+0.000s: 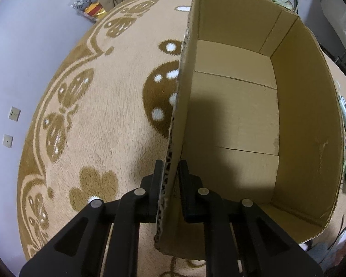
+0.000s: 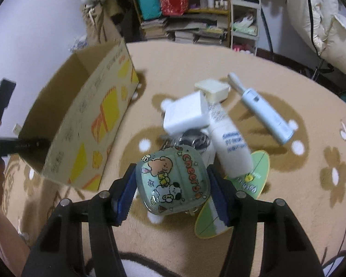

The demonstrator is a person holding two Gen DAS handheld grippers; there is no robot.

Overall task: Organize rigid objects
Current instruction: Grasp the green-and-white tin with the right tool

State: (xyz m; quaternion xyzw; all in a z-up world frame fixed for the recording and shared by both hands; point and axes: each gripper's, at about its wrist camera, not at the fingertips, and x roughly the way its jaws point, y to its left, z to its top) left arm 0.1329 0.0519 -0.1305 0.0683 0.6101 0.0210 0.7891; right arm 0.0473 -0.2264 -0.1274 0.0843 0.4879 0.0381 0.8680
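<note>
Mint-green and glossy, the cartoon-printed case (image 2: 173, 180) sits clamped between the blue pads of the right gripper (image 2: 173, 189), lifted just above the rug (image 2: 288, 207) and the remaining clutter. Its lid reads "cheers!". The cardboard box (image 2: 87, 124) lies to the left of those jaws, open side up, so the carry goes leftward. The left gripper (image 1: 170, 184) is clenched on the box's near wall (image 1: 173, 161), steadying it. Behind lie a white charger block (image 2: 184, 115), a lotion bottle (image 2: 230, 143) with unreadable blue print, and a pale-blue electric toothbrush (image 2: 265, 115).
</note>
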